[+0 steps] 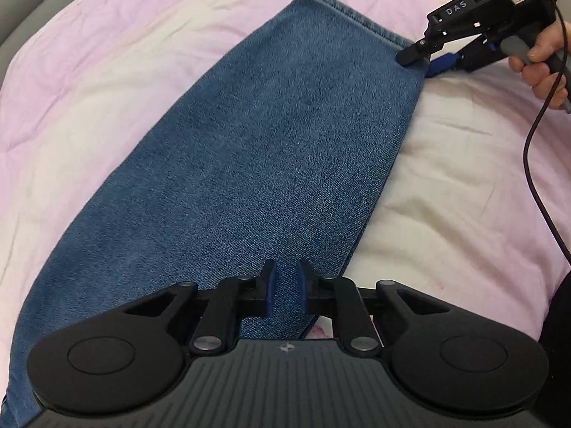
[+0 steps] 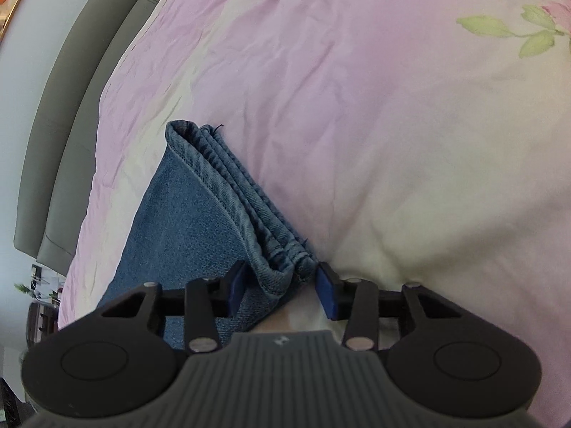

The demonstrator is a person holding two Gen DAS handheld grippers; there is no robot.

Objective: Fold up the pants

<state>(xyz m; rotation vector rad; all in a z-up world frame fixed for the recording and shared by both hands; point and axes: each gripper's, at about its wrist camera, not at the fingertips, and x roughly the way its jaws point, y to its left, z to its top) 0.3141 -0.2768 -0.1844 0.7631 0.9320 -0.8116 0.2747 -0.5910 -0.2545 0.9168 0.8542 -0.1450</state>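
Left gripper [image 1: 285,290]: the two black fingers with blue pads stand slightly apart, with the blue denim pants [image 1: 249,164] lying between and beneath them; whether the pads press the cloth cannot be told.

Right gripper [image 2: 282,287]: jaws spread, straddling the near corner of the stacked hems [image 2: 246,203] of the pants without closing on them. In the left wrist view, the right gripper [image 1: 423,59] sits at the far hem corner, held by the person's hand [image 1: 542,60], with a black cable [image 1: 535,164] trailing from it.

The pants lie flat as a long folded strip, legs stacked, the denim showing a fine twill weave and stitched, ribbed hem edges.

Beneath the pants is a soft quilted bedcover in pale pink and cream [image 1: 125,82], lightly wrinkled, with a green leaf print [image 2: 514,30] to the right of the pants. Left of the pants runs a grey padded bed frame [image 2: 67,132], then a white wall [image 2: 21,85].
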